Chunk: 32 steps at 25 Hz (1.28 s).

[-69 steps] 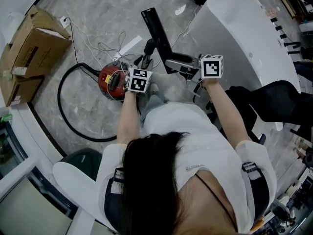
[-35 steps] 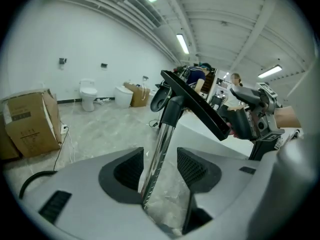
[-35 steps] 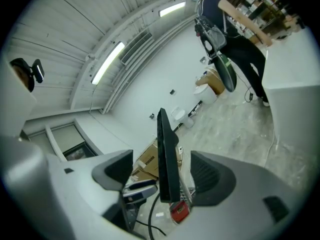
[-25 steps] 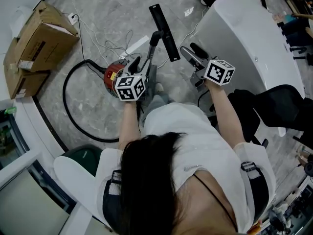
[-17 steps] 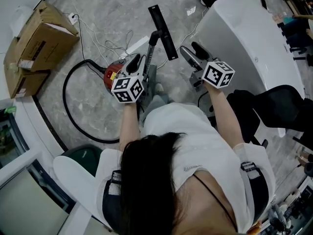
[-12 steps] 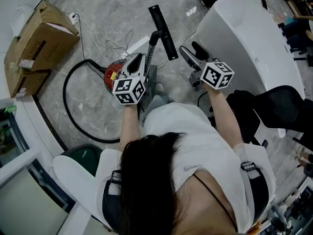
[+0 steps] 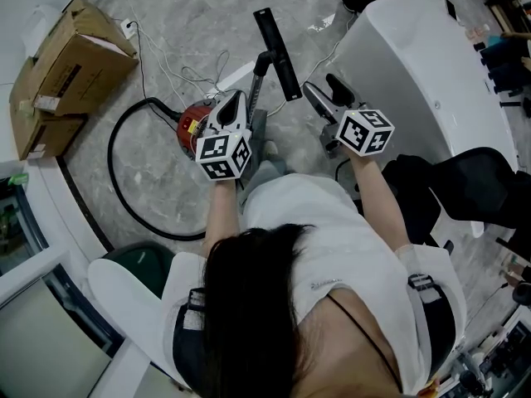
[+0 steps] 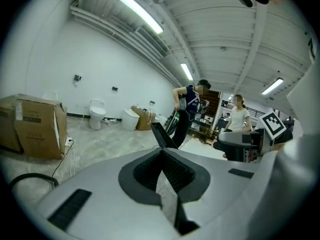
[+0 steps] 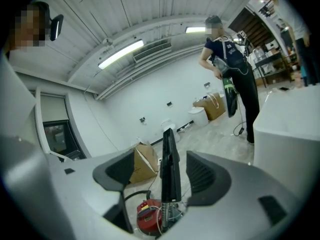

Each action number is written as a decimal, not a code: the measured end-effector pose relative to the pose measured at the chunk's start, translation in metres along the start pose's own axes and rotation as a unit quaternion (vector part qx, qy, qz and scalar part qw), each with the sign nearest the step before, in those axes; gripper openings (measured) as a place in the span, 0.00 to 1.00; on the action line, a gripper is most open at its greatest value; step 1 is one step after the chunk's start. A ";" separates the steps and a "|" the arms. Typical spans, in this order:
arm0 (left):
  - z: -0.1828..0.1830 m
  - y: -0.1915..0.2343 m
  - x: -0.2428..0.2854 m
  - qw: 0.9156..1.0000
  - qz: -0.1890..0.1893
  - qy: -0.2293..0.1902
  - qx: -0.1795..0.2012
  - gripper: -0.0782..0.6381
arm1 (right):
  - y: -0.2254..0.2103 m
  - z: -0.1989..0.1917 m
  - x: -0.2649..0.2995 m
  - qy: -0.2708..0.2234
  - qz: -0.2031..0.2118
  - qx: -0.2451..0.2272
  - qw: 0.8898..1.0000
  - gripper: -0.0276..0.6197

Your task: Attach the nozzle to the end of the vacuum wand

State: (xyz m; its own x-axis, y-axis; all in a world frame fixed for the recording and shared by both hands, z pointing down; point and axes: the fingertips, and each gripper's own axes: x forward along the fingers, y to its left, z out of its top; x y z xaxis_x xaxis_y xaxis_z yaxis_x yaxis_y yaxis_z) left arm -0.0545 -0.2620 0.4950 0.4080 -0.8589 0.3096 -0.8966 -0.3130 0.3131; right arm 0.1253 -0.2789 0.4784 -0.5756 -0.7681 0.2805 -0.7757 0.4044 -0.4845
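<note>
Head view: nozzle (image 7: 278, 52) looks joined to the wand (image 7: 259, 80). Left gripper (image 7: 233, 104) fingers just closed on nothing; right gripper (image 7: 323, 88) fingers are apart and empty. Next, back away.

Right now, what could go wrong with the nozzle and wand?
The left hand-held gripper has just closed empty and the right hand-held gripper is open, so the unheld wand and nozzle could tip. Loose white cables by the red vacuum body could snag the wand.
</note>
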 end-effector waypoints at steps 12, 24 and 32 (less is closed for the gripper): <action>0.000 -0.022 -0.014 1.000 0.023 0.000 0.011 0.11 | 0.015 -0.002 -0.009 -0.001 -0.022 -0.022 1.000 0.37; -0.004 -0.046 -0.023 0.999 0.021 0.012 0.023 0.11 | 0.022 -0.018 -0.024 0.027 -0.042 -0.047 0.998 0.18; -0.002 -0.058 -0.036 0.999 0.023 0.006 0.023 0.11 | 0.038 -0.020 -0.030 0.034 -0.062 -0.104 0.992 0.07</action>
State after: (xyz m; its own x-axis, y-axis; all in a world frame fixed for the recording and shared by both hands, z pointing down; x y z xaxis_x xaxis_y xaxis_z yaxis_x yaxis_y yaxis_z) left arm -0.0168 -0.2125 0.4672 0.3672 -0.8684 0.3332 -0.9217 -0.2915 0.2560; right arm 0.1081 -0.2309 0.4685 -0.4832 -0.7863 0.3850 -0.8741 0.4084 -0.2629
